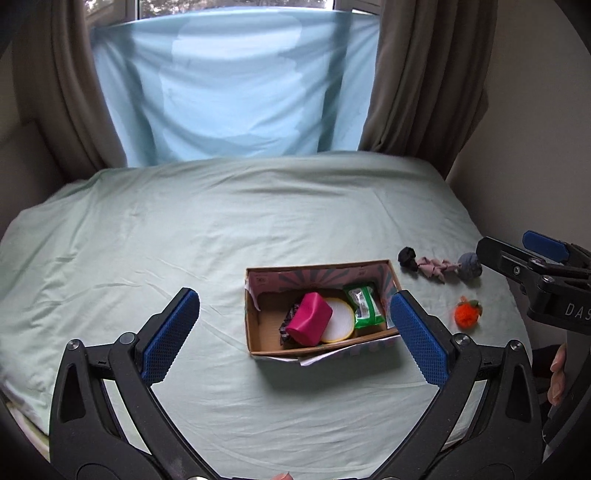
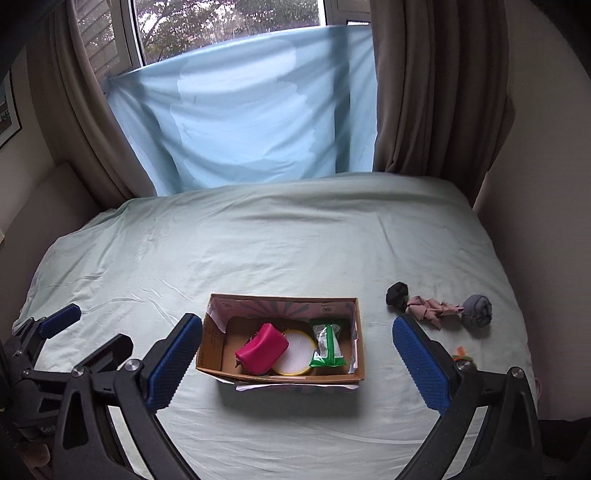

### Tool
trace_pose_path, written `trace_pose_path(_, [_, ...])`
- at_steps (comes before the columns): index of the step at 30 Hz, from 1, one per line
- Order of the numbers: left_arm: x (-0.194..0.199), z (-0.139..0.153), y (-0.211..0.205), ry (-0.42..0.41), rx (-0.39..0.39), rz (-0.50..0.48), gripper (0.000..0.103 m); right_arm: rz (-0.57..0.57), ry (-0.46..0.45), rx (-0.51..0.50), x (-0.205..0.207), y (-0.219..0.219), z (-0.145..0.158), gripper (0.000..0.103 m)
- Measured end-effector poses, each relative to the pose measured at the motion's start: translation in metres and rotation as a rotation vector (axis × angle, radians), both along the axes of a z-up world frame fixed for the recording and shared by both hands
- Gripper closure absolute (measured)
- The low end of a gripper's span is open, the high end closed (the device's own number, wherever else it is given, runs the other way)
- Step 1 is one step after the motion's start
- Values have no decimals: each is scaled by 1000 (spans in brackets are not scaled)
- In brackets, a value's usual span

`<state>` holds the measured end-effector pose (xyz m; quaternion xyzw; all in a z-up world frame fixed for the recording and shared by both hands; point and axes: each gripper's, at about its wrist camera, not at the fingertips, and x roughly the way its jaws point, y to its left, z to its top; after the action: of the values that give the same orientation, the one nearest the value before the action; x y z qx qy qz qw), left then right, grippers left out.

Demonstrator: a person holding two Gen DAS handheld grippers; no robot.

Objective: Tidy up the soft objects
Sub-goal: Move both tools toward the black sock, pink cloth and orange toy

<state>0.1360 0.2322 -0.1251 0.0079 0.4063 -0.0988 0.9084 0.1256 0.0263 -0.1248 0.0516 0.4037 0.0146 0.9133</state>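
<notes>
Both claws hang wide apart and empty above the bed: the left claw (image 1: 295,334) and the right claw (image 2: 297,363). Below them the pale green bed sheet (image 2: 258,251) carries an open cardboard box (image 2: 212,345) holding a pink pouch (image 2: 263,348), a round white pad (image 2: 297,351) and a green wipes packet (image 2: 327,345). Right of the box lie a grey sock ball (image 2: 478,309), a crumpled pink cloth (image 2: 430,309), a black sock ball (image 2: 397,294) and an orange pompom (image 1: 467,312).

place: home bedroom | bed (image 2: 258,240) with pale green sheet fills centre | window (image 2: 221,26) at 12 o'clock | brown curtains (image 2: 424,92) at 11 and 1 o'clock
</notes>
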Motion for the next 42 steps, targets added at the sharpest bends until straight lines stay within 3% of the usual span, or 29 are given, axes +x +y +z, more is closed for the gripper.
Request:
trace_pose_path(10, [-13, 21, -28, -53, -55, -90, 0, -164, -112, -7, -57, -47, 19, 1])
trace_pose_path(17, [12, 17, -87, -47, -60, -169, 0, -268, -88, -11, -71, -106, 3, 1])
trace_pose_path(23, [44, 5, -150, -4, -64, -178, 0, -313, -39, -23, -70, -169, -25, 1])
trace_pose_path(32, [111, -53, -249, 161, -41, -173, 0, -375, 148, 72, -42, -265, -104, 1])
trace_pose_path(42, [190, -147, -325, 332, 50, -188, 0, -459, 298, 221, -9, -316, -198, 1])
